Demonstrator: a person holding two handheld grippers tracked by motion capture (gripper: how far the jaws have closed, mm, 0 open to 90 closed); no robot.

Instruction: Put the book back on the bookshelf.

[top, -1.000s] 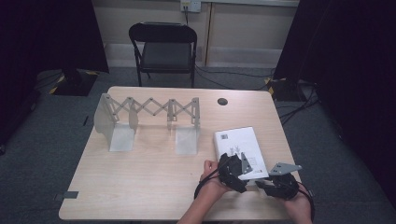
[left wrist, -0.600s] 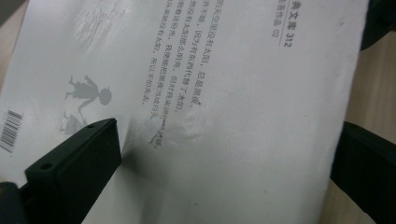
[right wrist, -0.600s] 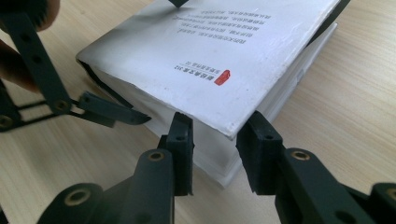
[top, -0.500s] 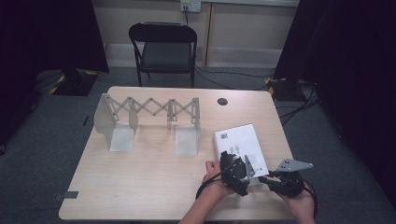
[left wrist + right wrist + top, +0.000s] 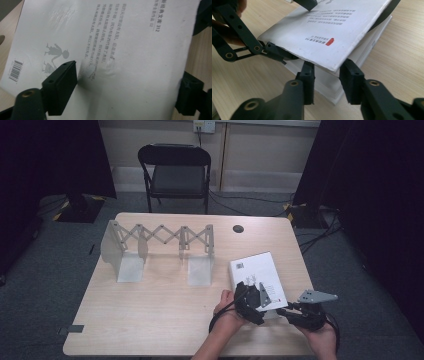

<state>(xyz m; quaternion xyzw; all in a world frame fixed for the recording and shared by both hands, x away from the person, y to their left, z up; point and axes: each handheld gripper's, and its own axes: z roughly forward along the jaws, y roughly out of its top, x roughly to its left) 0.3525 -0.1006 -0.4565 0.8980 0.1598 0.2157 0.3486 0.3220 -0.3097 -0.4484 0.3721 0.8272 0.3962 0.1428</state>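
Note:
A white book (image 5: 257,272) lies back cover up at the table's near right. My left gripper (image 5: 257,292) reaches over its near edge, and its jaws have just been closing. They stand wide apart with the lifted cover (image 5: 332,27) between them: one finger (image 5: 278,52) under the cover's edge, the other on top (image 5: 60,87). My right gripper (image 5: 328,80) comes in from the right (image 5: 282,307), and its jaws have just been opening. A gap shows between its pads, with the raised cover's corner in it, above the pages (image 5: 329,92).
An expanding metal book rack (image 5: 160,240) stands on the table (image 5: 150,320) to the left of the book. A dark round cap (image 5: 238,228) sits near the far edge. A black folding chair (image 5: 175,170) stands beyond the table, with cables on the floor.
The right gripper has shifted slightly to the right along the book's near corner. The left gripper has stayed at the book's near edge, and the book has not moved.

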